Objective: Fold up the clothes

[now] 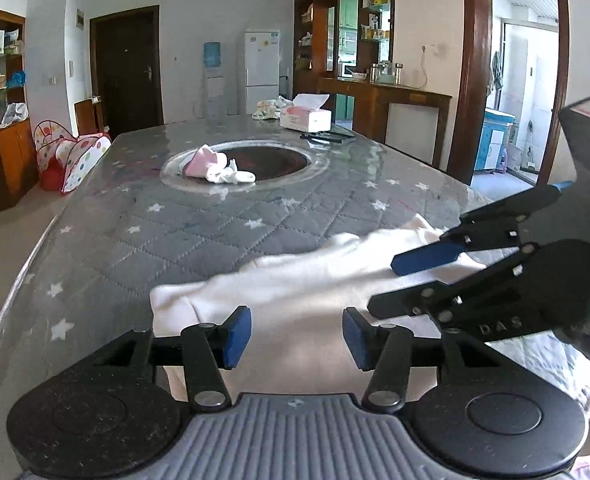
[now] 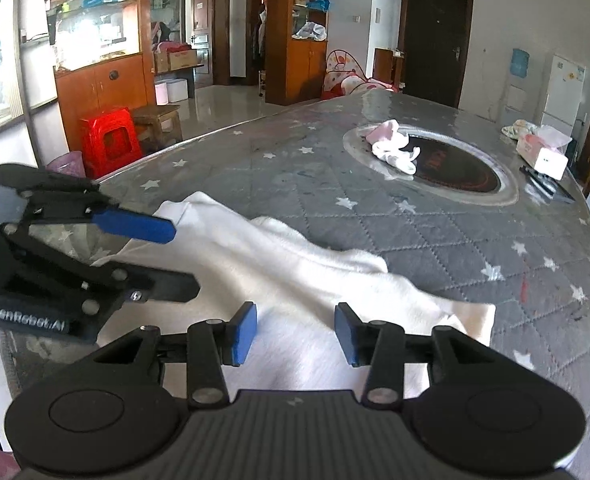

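Grey quilted table cover with little white stars is what I'm working on, and the white garment lies on it right under and just ahead of both sets of jaws, lumpy and only roughly doubled over as far as I can tell. My left gripper and right gripper both have their blue pads apart with nothing pinched, cloth showing below the gaps. I'd call it early-to-mid fold: it needs flattening and another fold, and the small pink-and-white clothes well beyond the jaws look untouched.
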